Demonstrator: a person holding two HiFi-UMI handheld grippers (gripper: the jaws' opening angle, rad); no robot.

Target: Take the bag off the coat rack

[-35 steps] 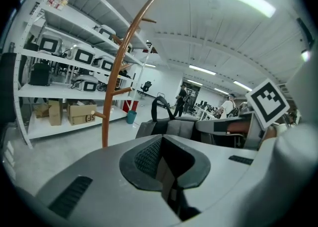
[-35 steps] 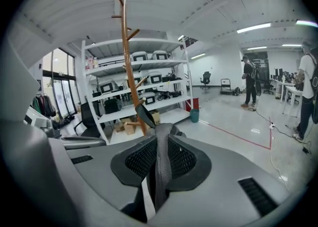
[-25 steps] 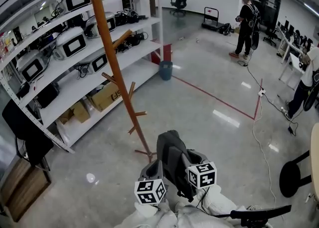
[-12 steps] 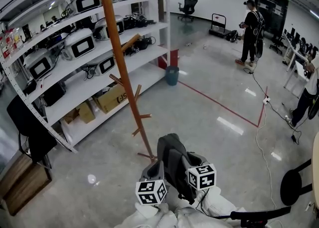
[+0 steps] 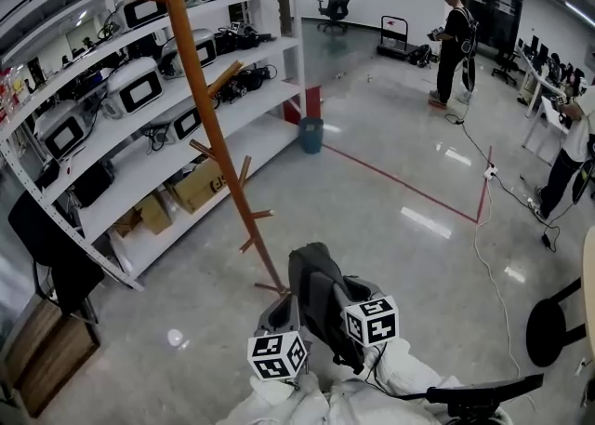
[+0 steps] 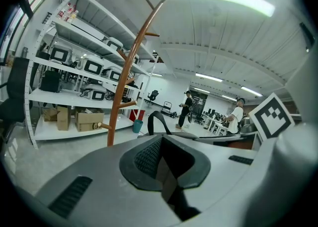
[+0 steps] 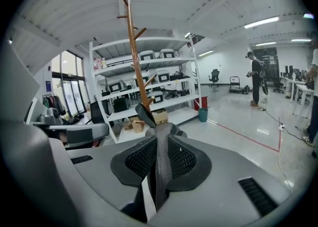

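The wooden coat rack (image 5: 209,126) stands on the floor just ahead and to the left, with bare pegs. The dark grey bag (image 5: 316,298) hangs free of it, held up between my two grippers near the rack's foot. My right gripper (image 5: 358,291) is shut on a grey woven strap (image 7: 159,146) of the bag. My left gripper (image 5: 282,307) sits against the bag's left side, with dark bag fabric filling its jaws (image 6: 161,164). A black strap loop (image 6: 155,119) rises beyond them. The rack (image 7: 135,67) shows behind the bag's top in the right gripper view.
White shelves (image 5: 139,135) with machines and cardboard boxes line the left. A blue bin (image 5: 310,132) stands at their end. One person (image 5: 453,42) stands far back, another (image 5: 572,149) at the right edge. A cable (image 5: 483,228) crosses the floor; a black stool (image 5: 548,330) is at right.
Only the head view has swayed a little. Both grippers and the bag keep their place beside the rack's foot.
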